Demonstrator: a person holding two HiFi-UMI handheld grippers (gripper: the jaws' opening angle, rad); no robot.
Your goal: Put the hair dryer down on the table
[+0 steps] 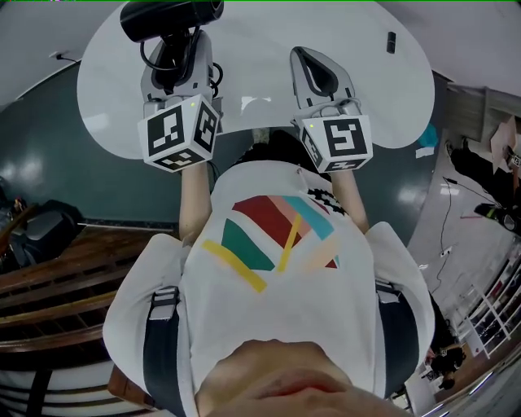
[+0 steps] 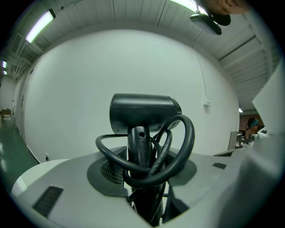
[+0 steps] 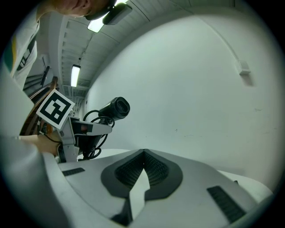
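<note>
White table [image 1: 260,69]; hair dryer [image 1: 167,18] cropped at top.

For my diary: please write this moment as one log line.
left gripper: shut on black plastic hair dryer | right gripper: shut, empty | dryer: above white round table

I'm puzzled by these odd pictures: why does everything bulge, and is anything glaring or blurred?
Head view: a wide lens bows the white table, with bright glare near its near edge. Left gripper view: black corners, curved wall, the hair dryer sharp. Right gripper view: same bulge, a ceiling lamp blown out white.
</note>
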